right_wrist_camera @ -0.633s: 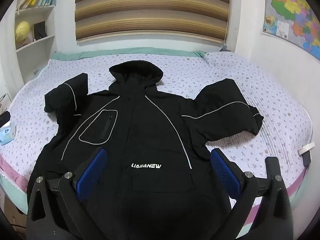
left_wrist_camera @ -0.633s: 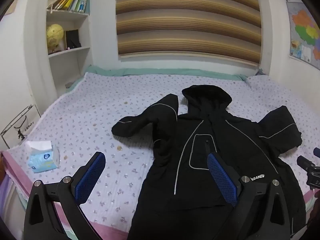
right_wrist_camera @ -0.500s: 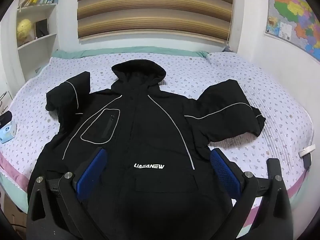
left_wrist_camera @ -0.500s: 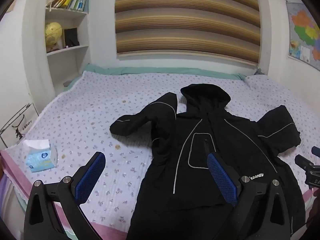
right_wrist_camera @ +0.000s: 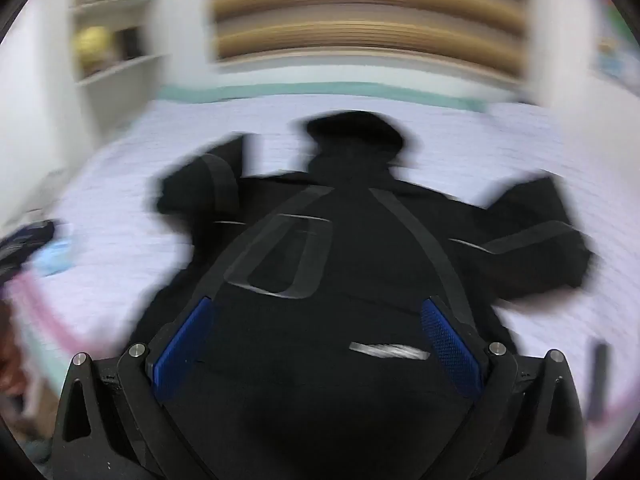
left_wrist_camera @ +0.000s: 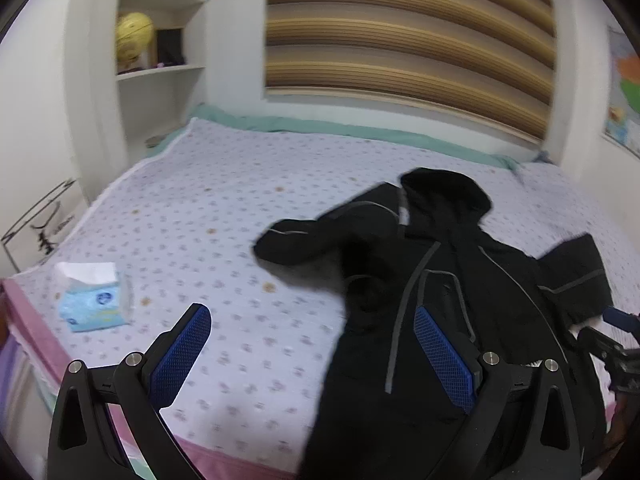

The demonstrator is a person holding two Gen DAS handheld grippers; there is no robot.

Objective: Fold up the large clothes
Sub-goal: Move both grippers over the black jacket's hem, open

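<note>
So, the jacket (left_wrist_camera: 460, 280) is lying flat on the bed (left_wrist_camera: 224, 216), front up, hood toward the wall, both sleeves bent out to the sides. Nothing folded yet as far as I can tell. Left tool (left_wrist_camera: 312, 344) is wide open and empty, hanging over the bed edge by the jacket's left side. Right tool (right_wrist_camera: 316, 340) is also spread wide with nothing in it, over the lower front; that view is really blurry, so details there are a guess.

I'd start with a sleeve: pinch it near the cuff, just the one layer, and lay it across the chest. Slippery shell fabric probably slides, so grab a decent bite.

The tissue pack (left_wrist_camera: 94, 298) near the bed's corner sits well apart from the jacket, so it shouldn't get in the way. Shelves with a globe (left_wrist_camera: 134, 36) are off by the wall.
</note>
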